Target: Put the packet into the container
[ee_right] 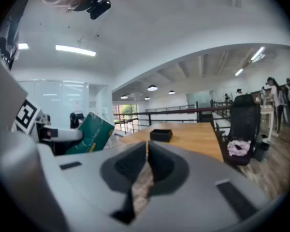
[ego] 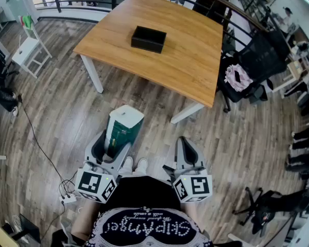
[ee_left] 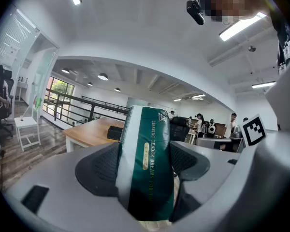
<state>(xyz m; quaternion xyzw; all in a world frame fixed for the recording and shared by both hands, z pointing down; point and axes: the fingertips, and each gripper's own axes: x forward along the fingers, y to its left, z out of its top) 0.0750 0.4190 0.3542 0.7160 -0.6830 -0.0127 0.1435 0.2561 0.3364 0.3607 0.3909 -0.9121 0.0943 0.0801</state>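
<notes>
Packet [ee_left: 146, 158] is dark green w/ a white side strip and gold lettering, glossy, maybe foil. Left gripper [ego: 113, 147] jaws clamp it upright, held roughly level. Right gripper [ee_right: 147, 151] jaws are closed w/ nothing in them. Black rectangular container [ego: 149, 38] sits on the wood counter [ego: 190, 60], well apart.

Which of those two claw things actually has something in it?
The left gripper: its jaws clamp a green-and-white packet between them. The right gripper has its jaws closed together with nothing between.
</notes>
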